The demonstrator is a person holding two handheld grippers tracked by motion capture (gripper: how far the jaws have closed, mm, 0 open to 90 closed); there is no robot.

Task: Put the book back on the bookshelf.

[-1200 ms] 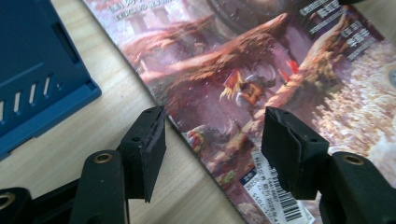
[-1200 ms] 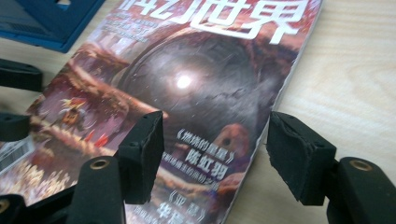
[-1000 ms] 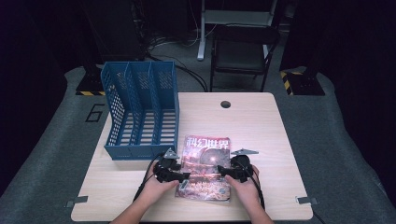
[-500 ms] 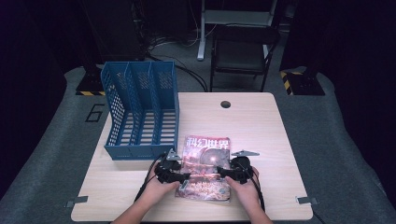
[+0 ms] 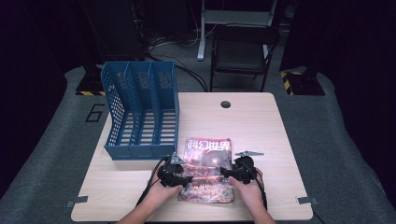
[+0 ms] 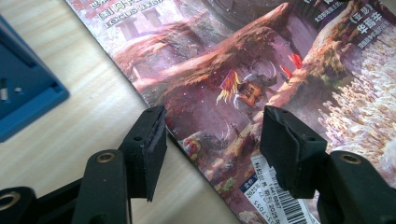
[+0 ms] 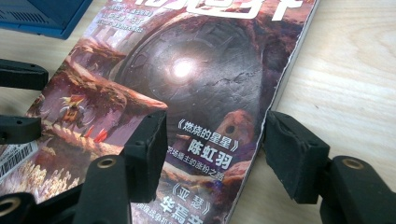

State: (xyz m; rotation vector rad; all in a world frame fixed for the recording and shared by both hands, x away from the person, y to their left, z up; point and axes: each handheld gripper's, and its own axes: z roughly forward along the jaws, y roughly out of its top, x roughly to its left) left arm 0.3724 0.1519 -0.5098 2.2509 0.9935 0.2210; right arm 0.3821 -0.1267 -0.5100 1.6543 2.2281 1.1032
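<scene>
High view: fixed cam above near edge, looks fwd and down over whole pale wooden tabletop (image 5: 261, 121). Left and right gripper views ride low, v. close, aimed inward from opposite sides; both share the glossy illustrated magazine (image 6: 261, 60) cover w/ high view.

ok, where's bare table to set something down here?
Free: the right strip between the magazine and the table edge, the far right by the cable hole, and the near-left corner below the file rack. Crowded: both grippers straddling the magazine's side edges.
</scene>
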